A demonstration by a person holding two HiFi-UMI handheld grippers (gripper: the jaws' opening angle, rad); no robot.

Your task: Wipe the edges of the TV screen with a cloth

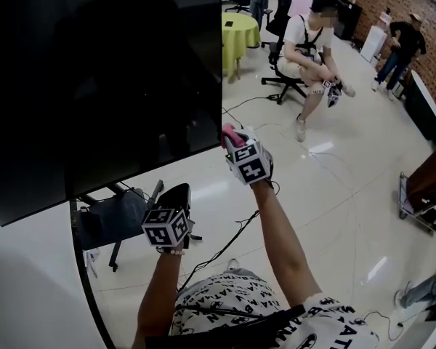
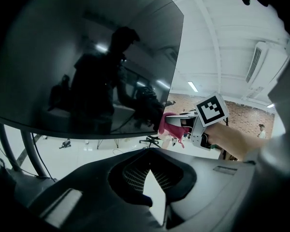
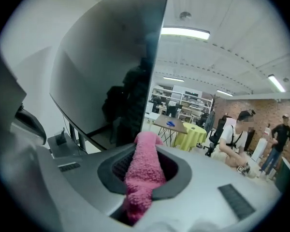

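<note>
A big black TV screen fills the upper left of the head view, and its lower right corner hangs above the white floor. My right gripper is right at that corner, shut on a pink cloth. In the right gripper view the cloth runs up between the jaws, with the TV's right edge just ahead. My left gripper is lower, under the screen's bottom edge, shut with nothing in it. From the left gripper view I see the screen above and the right gripper with the cloth.
The TV stand's black base and curved leg are below the screen, and cables trail over the floor. Farther back there is a person seated on an office chair, a yellow-green table and a standing person. A low rack stands at the right.
</note>
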